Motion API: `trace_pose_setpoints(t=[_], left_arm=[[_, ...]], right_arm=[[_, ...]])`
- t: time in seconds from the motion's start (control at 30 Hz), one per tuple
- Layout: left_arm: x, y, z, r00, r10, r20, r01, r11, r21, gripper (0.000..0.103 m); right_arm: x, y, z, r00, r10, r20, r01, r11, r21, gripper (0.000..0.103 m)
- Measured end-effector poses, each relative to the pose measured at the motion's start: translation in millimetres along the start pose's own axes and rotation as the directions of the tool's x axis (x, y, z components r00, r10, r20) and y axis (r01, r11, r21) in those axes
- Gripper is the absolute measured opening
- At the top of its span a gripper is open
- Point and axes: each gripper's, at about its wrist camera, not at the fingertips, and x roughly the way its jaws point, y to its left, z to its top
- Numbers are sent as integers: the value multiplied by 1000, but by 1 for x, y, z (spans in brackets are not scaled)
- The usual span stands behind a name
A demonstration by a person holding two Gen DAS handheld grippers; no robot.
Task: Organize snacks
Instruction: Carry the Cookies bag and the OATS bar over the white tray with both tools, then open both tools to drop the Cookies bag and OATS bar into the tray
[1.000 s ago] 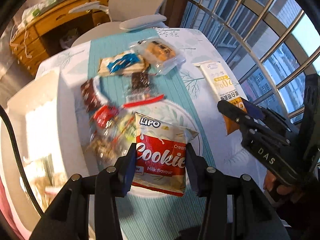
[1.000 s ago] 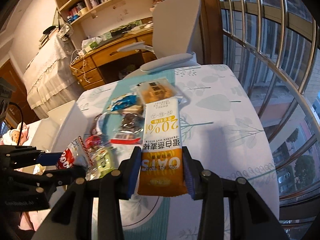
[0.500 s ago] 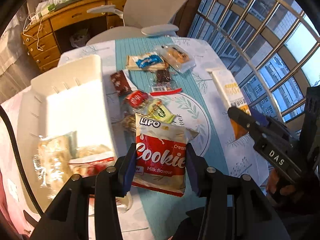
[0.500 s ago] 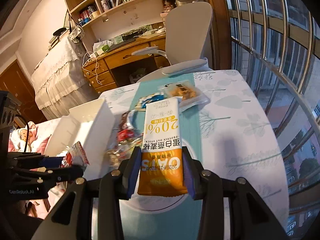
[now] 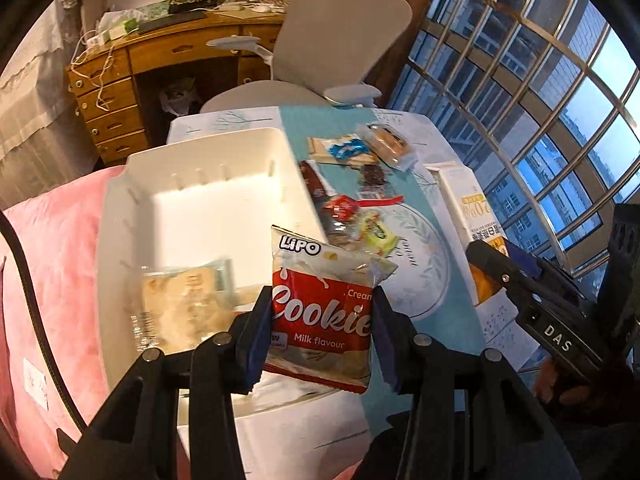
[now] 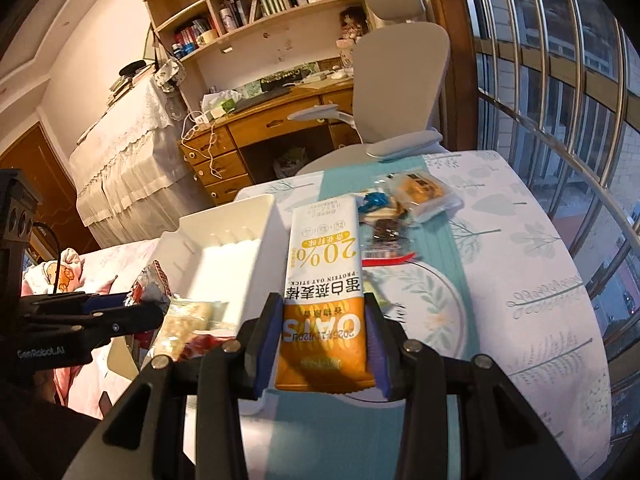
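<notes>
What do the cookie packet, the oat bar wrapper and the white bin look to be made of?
Cookie packet: glossy plastic film, judging by its crinkles and crimped top.
Oat bar wrapper: smooth printed film with a duller sheen; possibly foil-lined, which cannot be told.
White bin: rigid moulded plastic, matte to satin, with rounded rim and ribs inside its wall.

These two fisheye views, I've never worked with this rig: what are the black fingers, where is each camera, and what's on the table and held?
No robot arm: a person carries a handheld gripper in each hand, each with a camera looking along its fingers. In the left wrist view, the left gripper clamps a red Lipo cookie packet above a white bin that has snacks in it. In the right wrist view, the right gripper clamps an oat bar. More loose snacks lie on the table along its teal runner. Each gripper also shows at the edge of the other's view.
</notes>
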Motion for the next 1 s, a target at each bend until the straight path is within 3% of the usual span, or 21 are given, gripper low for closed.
trace_pose_setpoints(t=[0.67,0.73,0.8,0.87,0.93,1.0], left_arm=[[-28,98,-20,996,83,36,-79,991,-108,45],[-27,99,-19,995,94,38,-89,990,-106,51],[-26,100,-19,994,101,31,-97,990,-105,70],[-25,99,-18,994,105,26,-102,989,-106,77],[-24,100,-19,994,106,15,-104,989,-107,78],[-22,101,-18,994,108,0,-107,988,-113,79]], right_arm=[[27,100,-5,998,65,-12,-65,992,-112,40],[30,105,-5,998,64,-13,-65,990,-123,40],[35,110,-5,999,50,-19,-52,991,-125,41],[41,111,-6,998,44,-45,-49,992,-119,46],[43,111,-8,998,41,-56,-47,992,-116,57],[43,112,-8,998,41,-57,-47,992,-114,60]])
